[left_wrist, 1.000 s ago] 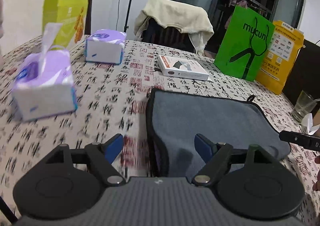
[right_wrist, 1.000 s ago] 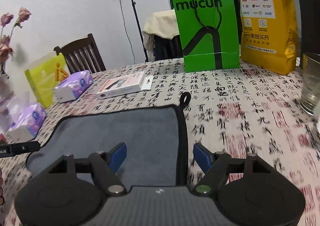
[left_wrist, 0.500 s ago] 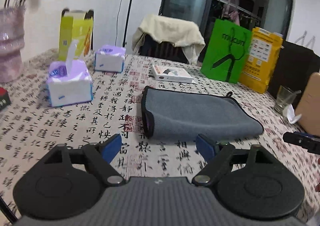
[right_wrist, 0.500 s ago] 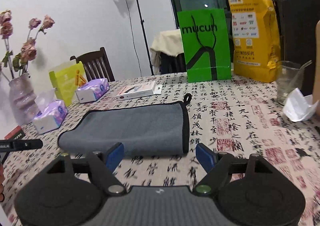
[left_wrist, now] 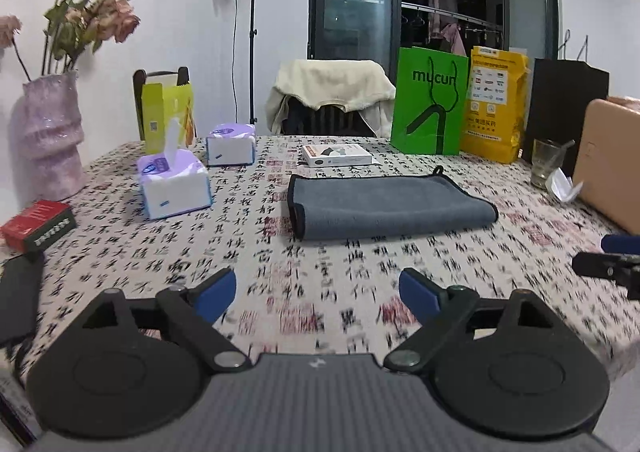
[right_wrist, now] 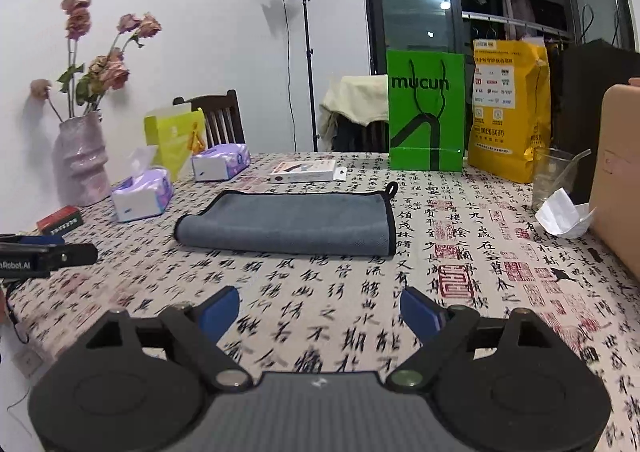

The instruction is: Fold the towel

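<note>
Left wrist view, near field: the left gripper (left_wrist: 318, 292) is seen at the bottom of the frame, its blue-padded fingers (left_wrist: 214, 292) spread wide with nothing between them, above the tablecloth (left_wrist: 320, 280). The tip of the other gripper is visible at the right edge of this frame.

Right wrist view, near field: the right gripper (right_wrist: 320, 308) is likewise seen at the bottom of the frame, fingers (right_wrist: 420, 310) spread, nothing held. The left gripper's tip is seen at the left edge, mid-height.

Mid field: the towel (left_wrist: 390, 204) is noted at centre frame, grey with black edging, folded and lying flat on the tablecloth, well apart from both grippers. In the right wrist view the towel (right_wrist: 288, 222) lies slightly left of centre, and its hanging loop (right_wrist: 391, 188) is seen at the far right corner.

Left of the towel: a tissue box (left_wrist: 174, 186) with a sheet standing up, and a red box (left_wrist: 38, 224) at the left edge. At the right edge: a glass (left_wrist: 546, 162) with crumpled paper beside it.

Far field: a second tissue pack (left_wrist: 231, 144), a white flat box (left_wrist: 336, 155) just behind the towel, a green bag (left_wrist: 430, 106) and a yellow bag (left_wrist: 494, 104) side by side at upper right, a vase (left_wrist: 48, 136) with flowers at upper left.
</note>
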Motion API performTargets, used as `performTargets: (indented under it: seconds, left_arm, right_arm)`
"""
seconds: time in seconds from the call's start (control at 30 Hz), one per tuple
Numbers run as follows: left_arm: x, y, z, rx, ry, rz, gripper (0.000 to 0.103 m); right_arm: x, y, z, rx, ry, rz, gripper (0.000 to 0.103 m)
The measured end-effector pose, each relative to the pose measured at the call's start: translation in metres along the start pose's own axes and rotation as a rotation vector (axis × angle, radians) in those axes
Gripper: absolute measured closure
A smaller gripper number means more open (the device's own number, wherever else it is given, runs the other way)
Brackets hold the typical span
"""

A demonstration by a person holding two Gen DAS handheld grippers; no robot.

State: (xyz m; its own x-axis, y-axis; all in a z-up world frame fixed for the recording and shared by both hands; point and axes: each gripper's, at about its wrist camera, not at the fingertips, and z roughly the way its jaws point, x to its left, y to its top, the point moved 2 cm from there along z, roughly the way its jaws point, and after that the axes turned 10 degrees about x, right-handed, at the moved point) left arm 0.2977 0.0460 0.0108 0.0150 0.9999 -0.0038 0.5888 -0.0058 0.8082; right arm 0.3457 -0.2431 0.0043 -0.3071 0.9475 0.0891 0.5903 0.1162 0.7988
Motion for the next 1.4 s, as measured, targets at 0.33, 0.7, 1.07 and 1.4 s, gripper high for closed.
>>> performTargets:
  seconds: [0.33, 0.7, 1.07, 1.4]
  left_arm:
    - [-0.005, -0.049, -0.064, -0.079, 0.043, -0.018, 0.007]
    - [-0.023, -0.085, -0.126, -0.179, 0.065, 0.024, 0.0]
    - [-0.02, -0.123, -0.174, -0.199, 0.047, 0.051, 0.0]
    - [-0.022, -0.16, -0.2, -0.225, 0.038, 0.023, 0.0]
  right_arm:
    - [0.031, -0.048, -0.047, -0.028, 0.0, -0.02, 0.013]
    - [0.056, -0.092, -0.096, -0.066, -0.036, -0.064, 0.013]
    - [0.079, -0.119, -0.161, -0.123, 0.007, -0.135, 0.005]
    - [0.096, -0.157, -0.201, -0.167, 0.027, -0.146, 0.004]
